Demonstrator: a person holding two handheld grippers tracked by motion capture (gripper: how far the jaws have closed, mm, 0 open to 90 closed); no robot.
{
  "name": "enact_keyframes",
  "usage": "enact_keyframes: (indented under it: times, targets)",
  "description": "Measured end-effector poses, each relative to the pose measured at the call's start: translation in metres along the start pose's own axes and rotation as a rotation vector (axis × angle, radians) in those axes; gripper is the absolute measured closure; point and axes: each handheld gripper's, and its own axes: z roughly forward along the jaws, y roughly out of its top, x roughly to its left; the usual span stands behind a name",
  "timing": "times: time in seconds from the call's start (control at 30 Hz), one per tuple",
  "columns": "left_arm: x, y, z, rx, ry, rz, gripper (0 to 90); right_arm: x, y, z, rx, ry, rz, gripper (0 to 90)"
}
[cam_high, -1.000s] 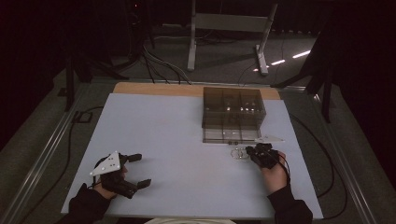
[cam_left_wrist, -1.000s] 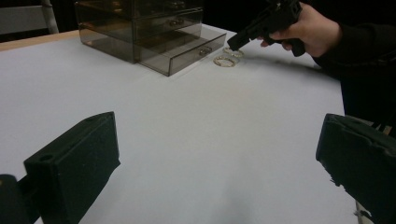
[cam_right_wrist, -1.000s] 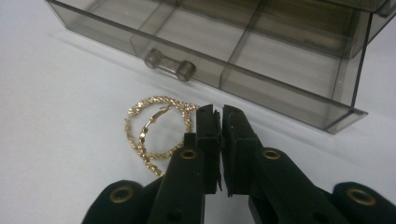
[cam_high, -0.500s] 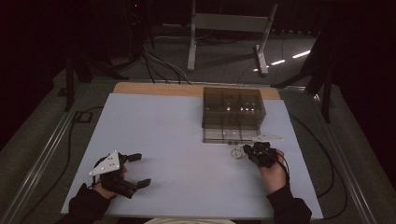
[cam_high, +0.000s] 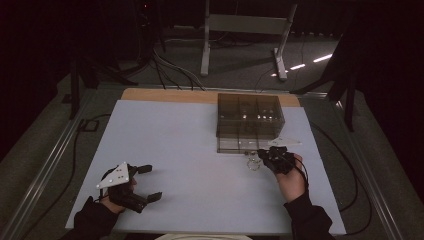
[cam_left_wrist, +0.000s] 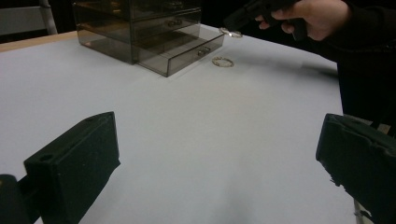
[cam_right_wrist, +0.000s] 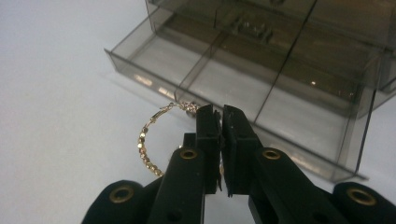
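Dim room, dark floor and cables around a pale table (cam_high: 175, 135). At its far right, a smoky see-through drawer box (cam_high: 250, 115), bottom drawer (cam_right_wrist: 224, 79) pulled out toward the person, compartments seemingly bare, presumably opened to take jewellery.

Right gripper (cam_right_wrist: 220, 116) just in front of that drawer, jaws pressed together on a thin gold beaded bracelet (cam_right_wrist: 144, 144). Pinched at one edge, hoop hanging free to the side, clear of the surface, probably for carrying over the drawer's front wall.

Second matching bracelet (cam_left_wrist: 222, 61) flat on the table just beside the drawer front, untouched, likely next in line.

Left gripper (cam_high: 150, 182) well apart at the near left, jaws spread wide with nothing between them, held low over the table, apparently parked out of the way.
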Motion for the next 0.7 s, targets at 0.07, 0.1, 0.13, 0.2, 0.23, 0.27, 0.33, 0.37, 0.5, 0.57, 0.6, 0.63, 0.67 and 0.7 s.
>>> enact_keyframes:
  times: [0.07,0.1,0.13,0.2,0.23,0.27,0.33,0.37,0.5,0.57,0.6,0.63,0.67,0.7]
  targets:
    - [0.0,0.0,0.0,0.0,0.0,-0.002,0.4,0.001,0.007,0.0,-0.004,0.003,-0.007,86.7]
    - [0.0,0.0,0.0,0.0,-0.001,0.0,0.4,0.002,0.009,0.001,-0.007,0.004,-0.012,86.7]
    - [0.0,0.0,0.0,0.0,-0.001,0.0,0.4,0.003,0.012,0.001,-0.008,0.003,-0.015,86.7]
    - [0.0,0.0,0.0,-0.003,0.0,-0.002,0.4,0.004,0.016,0.002,-0.01,0.005,-0.021,86.7]
    - [0.0,0.0,0.0,-0.002,0.0,-0.003,0.4,0.004,0.018,0.002,-0.013,0.008,-0.022,86.7]
    - [0.0,0.0,0.0,-0.002,0.0,-0.003,0.4,0.005,0.019,0.003,-0.015,0.01,-0.023,86.7]
    - [0.0,0.0,0.0,-0.001,-0.001,-0.001,0.4,0.006,0.023,0.004,-0.016,0.009,-0.024,86.7]
    - [0.0,0.0,0.0,-0.003,-0.001,-0.002,0.4,0.006,0.025,0.005,-0.018,0.012,-0.025,86.7]
    - [0.0,0.0,0.0,0.001,-0.003,0.003,0.4,0.006,0.031,0.008,-0.022,0.017,-0.023,86.7]
    - [0.0,0.0,0.0,0.0,-0.004,-0.001,0.4,0.007,0.035,0.009,-0.024,0.018,-0.025,86.7]
    - [0.0,0.0,0.0,0.0,-0.004,-0.001,0.4,0.007,0.037,0.01,-0.025,0.018,-0.028,86.7]
    - [0.0,0.0,0.0,0.002,-0.005,0.001,0.4,0.007,0.039,0.011,-0.026,0.019,-0.031,86.7]
    - [0.0,0.0,0.0,0.002,-0.005,0.001,0.4,0.008,0.041,0.012,-0.027,0.019,-0.03,86.6]
    - [0.0,0.0,0.0,0.001,-0.005,0.0,0.4,0.009,0.044,0.013,-0.027,0.018,-0.035,86.7]
